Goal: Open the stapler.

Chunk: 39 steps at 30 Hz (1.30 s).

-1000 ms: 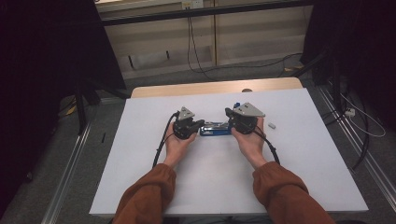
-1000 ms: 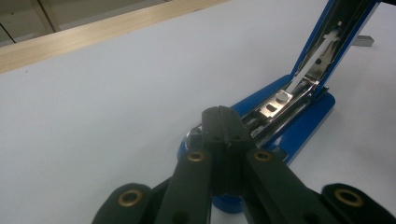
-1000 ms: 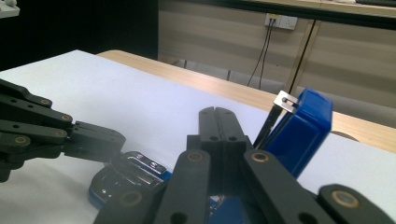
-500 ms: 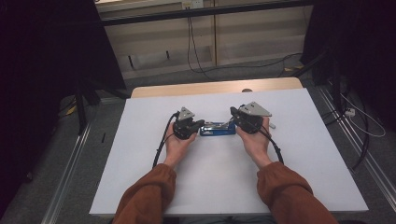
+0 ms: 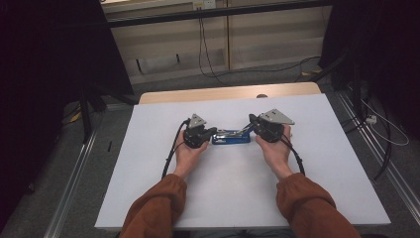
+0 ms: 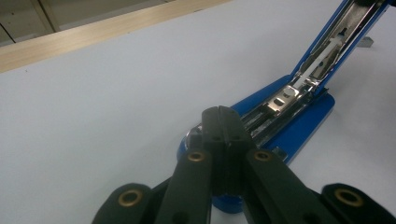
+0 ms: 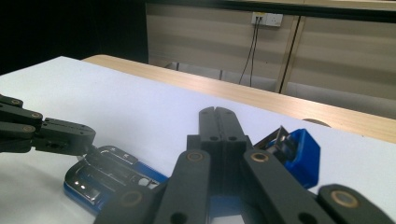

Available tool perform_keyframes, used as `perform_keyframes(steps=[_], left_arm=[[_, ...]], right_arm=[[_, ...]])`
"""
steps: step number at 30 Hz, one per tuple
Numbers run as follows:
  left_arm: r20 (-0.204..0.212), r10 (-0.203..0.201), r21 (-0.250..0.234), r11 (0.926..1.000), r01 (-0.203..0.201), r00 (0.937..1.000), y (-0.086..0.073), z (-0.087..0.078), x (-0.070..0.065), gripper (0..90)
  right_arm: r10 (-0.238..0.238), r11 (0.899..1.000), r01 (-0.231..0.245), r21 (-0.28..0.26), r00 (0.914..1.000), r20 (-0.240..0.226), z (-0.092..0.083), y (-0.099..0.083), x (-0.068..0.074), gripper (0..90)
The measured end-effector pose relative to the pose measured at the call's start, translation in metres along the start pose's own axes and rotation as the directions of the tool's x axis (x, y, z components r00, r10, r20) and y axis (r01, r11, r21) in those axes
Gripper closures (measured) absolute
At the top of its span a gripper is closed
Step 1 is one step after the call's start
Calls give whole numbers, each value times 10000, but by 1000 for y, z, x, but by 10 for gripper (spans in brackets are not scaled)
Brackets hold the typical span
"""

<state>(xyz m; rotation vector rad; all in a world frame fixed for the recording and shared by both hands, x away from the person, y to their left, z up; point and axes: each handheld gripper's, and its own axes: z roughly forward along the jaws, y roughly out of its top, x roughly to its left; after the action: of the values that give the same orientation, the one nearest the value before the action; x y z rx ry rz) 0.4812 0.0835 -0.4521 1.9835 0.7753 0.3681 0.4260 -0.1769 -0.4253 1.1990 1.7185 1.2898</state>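
Nearest, two rust-orange sleeves [image 5: 158,210] reach onto the white-covered counter [image 5: 148,163], each hand carrying a set of black two-jaw tongs. The left tongs [image 6: 223,122] have their jaws pressed together with nothing between them, and their tip bears down on the near end of the blue plastic and chrome stapler [image 5: 231,137], which lies at mid-counter between the hands. The right tongs [image 7: 216,122] are likewise shut tight on nothing; their tip sits under or against the stapler's blue top arm [image 7: 299,156], which stands swung up, so the chrome staple channel [image 6: 299,84] lies bare. The risk, as I judge it, is slip: neither pair grips anything, so the raised arm only leans on a smooth jaw and could snap down under its spring, or the base could skid on the slick sheet if the left tip shifts. Compared with a second earlier, the arm is lifted higher and the right hand has risen slightly, while the left has kept its place. Beyond the sheet runs the bare wooden counter edge [image 5: 223,94].
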Motion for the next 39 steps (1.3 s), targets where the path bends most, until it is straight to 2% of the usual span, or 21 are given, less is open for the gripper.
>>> perform_keyframes(steps=[4,16,18,23,39], left_arm=[[-13,0,7,10000,0,10000,0,0,0,900],[-13,-30,0,10000,30,10000,0,0,0,900],[-27,-51,1,10000,51,10000,0,0,0,900],[-27,-40,2,10000,40,10000,0,0,0,900],[8,-109,-2,9999,109,9999,0,0,1,900]], right_arm=[[-200,9998,200,5,9998,35,-3,1,-2,900],[-77,9997,71,237,9996,257,-8,-7,-15,900],[-291,9993,285,226,9993,253,-9,-6,-16,900],[-349,9989,339,338,9989,298,-10,-6,-20,900],[-445,9971,443,613,9990,6,-14,-11,-29,900]])
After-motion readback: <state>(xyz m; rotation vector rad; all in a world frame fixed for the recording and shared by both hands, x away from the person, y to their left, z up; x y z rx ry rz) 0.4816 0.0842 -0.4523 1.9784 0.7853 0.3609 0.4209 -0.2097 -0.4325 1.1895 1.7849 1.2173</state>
